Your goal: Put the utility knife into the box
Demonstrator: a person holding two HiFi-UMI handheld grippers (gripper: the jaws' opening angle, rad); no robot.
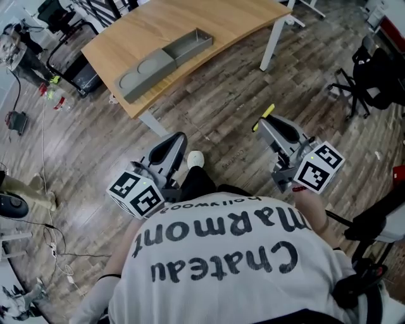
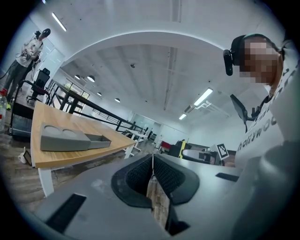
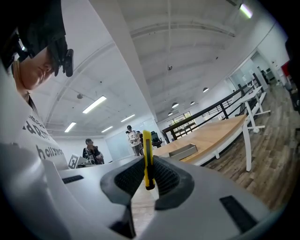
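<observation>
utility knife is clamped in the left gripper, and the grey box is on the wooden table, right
No: the utility knife is clamped in the right gripper, as the right gripper view shows. The grey box is on the wooden table.

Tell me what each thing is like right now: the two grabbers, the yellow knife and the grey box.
left gripper: fingers shut, nothing between them.
right gripper: fingers shut on the utility knife.
utility knife: clamped, yellow end poking out past the fingers, not yet in the box.
box: on the table, open part looks empty.
</observation>
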